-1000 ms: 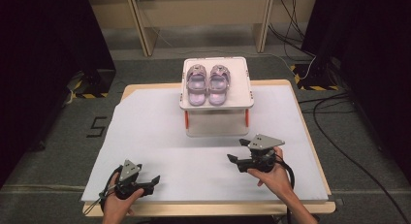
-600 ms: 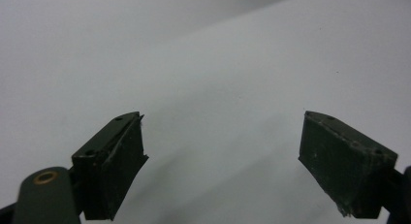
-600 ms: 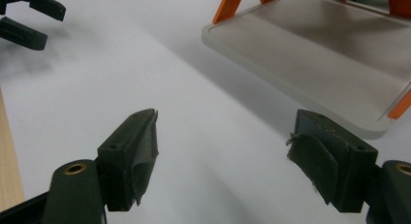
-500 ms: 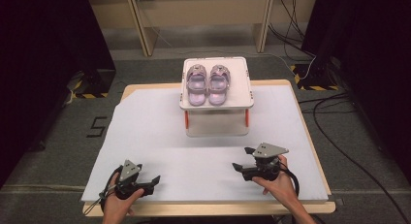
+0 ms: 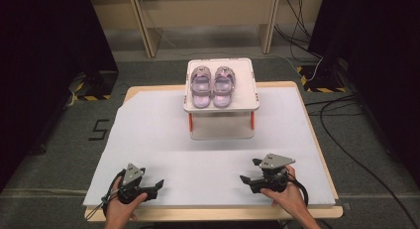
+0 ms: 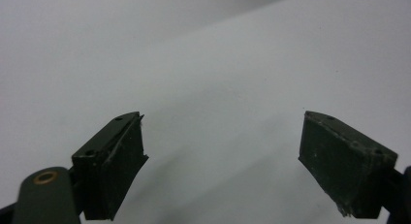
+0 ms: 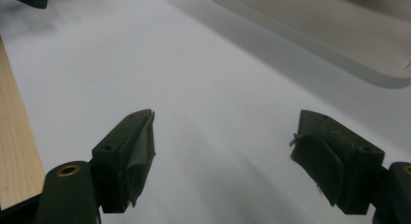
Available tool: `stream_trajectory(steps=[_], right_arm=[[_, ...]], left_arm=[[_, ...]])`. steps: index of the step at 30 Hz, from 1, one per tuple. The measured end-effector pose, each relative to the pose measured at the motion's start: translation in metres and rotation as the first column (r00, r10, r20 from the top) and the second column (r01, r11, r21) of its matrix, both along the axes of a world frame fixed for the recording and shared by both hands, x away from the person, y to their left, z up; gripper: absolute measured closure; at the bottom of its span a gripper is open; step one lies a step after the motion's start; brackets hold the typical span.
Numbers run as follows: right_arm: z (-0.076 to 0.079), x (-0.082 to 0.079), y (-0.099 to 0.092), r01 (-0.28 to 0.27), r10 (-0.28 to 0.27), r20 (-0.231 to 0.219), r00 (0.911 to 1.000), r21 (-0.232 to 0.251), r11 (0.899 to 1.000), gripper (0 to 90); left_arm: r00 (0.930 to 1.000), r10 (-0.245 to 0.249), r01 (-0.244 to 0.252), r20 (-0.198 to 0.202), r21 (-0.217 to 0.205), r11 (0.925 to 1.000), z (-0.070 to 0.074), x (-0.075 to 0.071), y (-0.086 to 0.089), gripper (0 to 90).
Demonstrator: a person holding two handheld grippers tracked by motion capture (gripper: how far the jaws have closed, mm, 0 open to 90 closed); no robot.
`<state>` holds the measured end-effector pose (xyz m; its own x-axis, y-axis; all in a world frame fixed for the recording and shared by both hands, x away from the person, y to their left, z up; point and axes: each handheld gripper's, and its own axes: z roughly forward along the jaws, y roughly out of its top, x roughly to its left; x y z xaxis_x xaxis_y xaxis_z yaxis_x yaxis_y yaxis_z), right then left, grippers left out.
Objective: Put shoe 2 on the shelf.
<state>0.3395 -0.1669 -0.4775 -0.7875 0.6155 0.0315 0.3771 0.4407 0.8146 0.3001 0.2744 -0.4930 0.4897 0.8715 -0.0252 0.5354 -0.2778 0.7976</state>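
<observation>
- Up on the white stand [image 5: 221,104] at the middle of the table's far edge sits a pair of purple sandals [image 5: 212,85], side by side and touching, long axes running from the near edge toward the far edge; which end is the toe is too small to tell.
- Both tools are well apart from the sandals: the left tool [image 5: 157,183] near the near left corner, the right tool [image 5: 250,170] near the near right corner, each spread with nothing between the jaws.
- The high view shows sandals and hands; the left gripper view [image 6: 220,161] adds bare white sheet [image 6: 203,64], while the right gripper view [image 7: 223,156] catches the stand's base [image 7: 339,35] and the table's wooden edge [image 7: 14,151].
- Since the earlier frame the right tool has sunk toward the near edge, its jaws just opening wider, empty; the left tool has kept its place.
</observation>
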Motion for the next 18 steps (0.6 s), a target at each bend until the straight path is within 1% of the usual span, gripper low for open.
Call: stream_trajectory(steps=[3, 7, 9, 11, 18], right_arm=[[-0.001, -0.0019, -0.0006, -0.005, 0.005, -0.007, 1.0, -0.006, 1.0, 23.0], [-0.0017, -0.0038, -0.0024, 0.0, 0.0, -0.008, 1.0, -0.008, 1.0, 23.0], [-0.0017, -0.0051, -0.0029, 0.003, -0.003, -0.016, 0.9999, -0.009, 1.0, 22.9], [-0.002, -0.0053, -0.0033, -0.001, 0.001, -0.01, 1.0, -0.009, 1.0, 22.8], [-0.0024, -0.0056, -0.0038, 0.006, -0.007, -0.017, 0.9998, -0.018, 1.0, 22.0]], left_arm=[[1.0, -0.001, 0.001, 0.0, 0.002, 1.0, 0.0001, 0.0, 0.0001, 15.6], [1.0, 0.0, 0.0, 0.001, -0.003, 1.0, -0.0001, -0.0001, -0.0004, 15.6], [1.0, 0.0, 0.0, 0.002, -0.002, 1.0, -0.0001, -0.0001, -0.0003, 15.6], [1.0, 0.0, 0.0, 0.002, -0.003, 1.0, -0.0002, -0.0001, -0.0004, 15.6], [1.0, 0.0, 0.0, 0.002, -0.003, 1.0, -0.0002, -0.0001, -0.0004, 15.6]])
